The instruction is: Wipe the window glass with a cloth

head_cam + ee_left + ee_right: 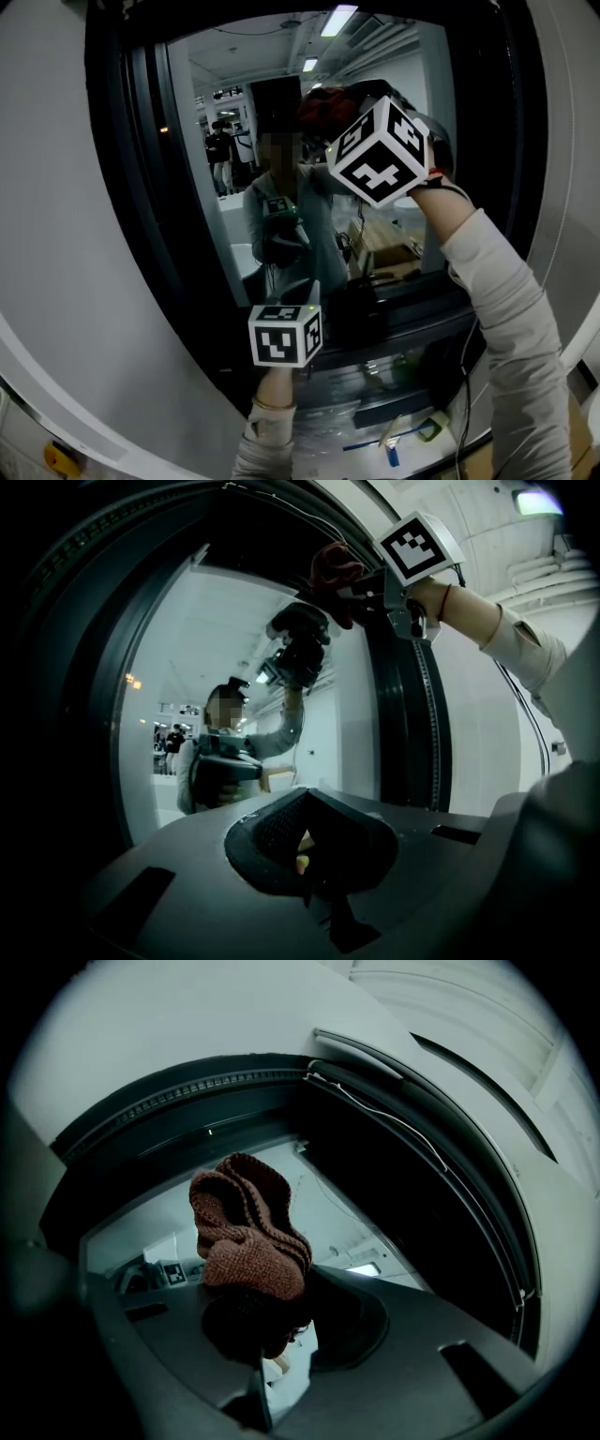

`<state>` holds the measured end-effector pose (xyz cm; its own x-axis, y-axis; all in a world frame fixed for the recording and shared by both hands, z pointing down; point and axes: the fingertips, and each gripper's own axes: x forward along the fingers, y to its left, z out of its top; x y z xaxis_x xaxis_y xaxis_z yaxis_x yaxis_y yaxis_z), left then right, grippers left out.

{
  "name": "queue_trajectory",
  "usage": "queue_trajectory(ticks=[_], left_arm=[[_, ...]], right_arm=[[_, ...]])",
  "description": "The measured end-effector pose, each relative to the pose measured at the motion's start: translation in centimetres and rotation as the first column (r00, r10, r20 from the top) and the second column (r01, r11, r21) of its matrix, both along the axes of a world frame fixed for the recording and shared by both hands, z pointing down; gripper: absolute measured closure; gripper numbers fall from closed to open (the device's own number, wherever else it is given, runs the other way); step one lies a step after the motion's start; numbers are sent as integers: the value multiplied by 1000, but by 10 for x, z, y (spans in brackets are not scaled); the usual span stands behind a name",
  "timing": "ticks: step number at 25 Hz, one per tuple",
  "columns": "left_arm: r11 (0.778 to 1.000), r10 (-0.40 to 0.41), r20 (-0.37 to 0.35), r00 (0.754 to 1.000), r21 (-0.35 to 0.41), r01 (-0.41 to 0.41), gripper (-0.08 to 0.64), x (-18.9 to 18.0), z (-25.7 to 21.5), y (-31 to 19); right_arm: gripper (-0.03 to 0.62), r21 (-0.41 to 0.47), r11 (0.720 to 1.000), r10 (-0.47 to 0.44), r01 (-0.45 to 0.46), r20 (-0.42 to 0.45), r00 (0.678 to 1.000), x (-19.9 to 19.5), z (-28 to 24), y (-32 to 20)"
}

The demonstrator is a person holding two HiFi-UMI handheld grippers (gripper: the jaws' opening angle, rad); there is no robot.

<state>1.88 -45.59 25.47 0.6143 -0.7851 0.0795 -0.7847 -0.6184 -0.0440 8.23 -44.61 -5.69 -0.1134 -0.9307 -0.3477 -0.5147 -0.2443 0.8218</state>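
High on window glass (394, 66), right gripper (343, 116) raised, jaws clamped on bunched reddish-brown knitted cloth (321, 107); contact with pane unclear. Dark frame (131, 141) curves around. Lower down, left gripper (294, 292) faces glass, jaws together, empty.

- Glass (234, 122) straight ahead, ringed by frame (122, 141); wall (56, 187) left and right of frame.
- Cloth (317, 105) high up, right of centre, before glass, near frame's upper right edge; touching glass or not, cannot tell.
- Cloth between jaws of right gripper (270, 1318), sticking out past them.
- Left gripper (305, 846) low, below and left of right gripper, before glass, well apart from cloth.
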Motion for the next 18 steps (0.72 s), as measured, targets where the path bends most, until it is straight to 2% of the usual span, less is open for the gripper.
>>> queue_trajectory(ticks=[18], left_arm=[[999, 24, -3, 1000, -31, -24, 557, -1, 14, 14]], right_arm=[[549, -124, 992, -21, 23, 19, 1000, -9, 101, -7]])
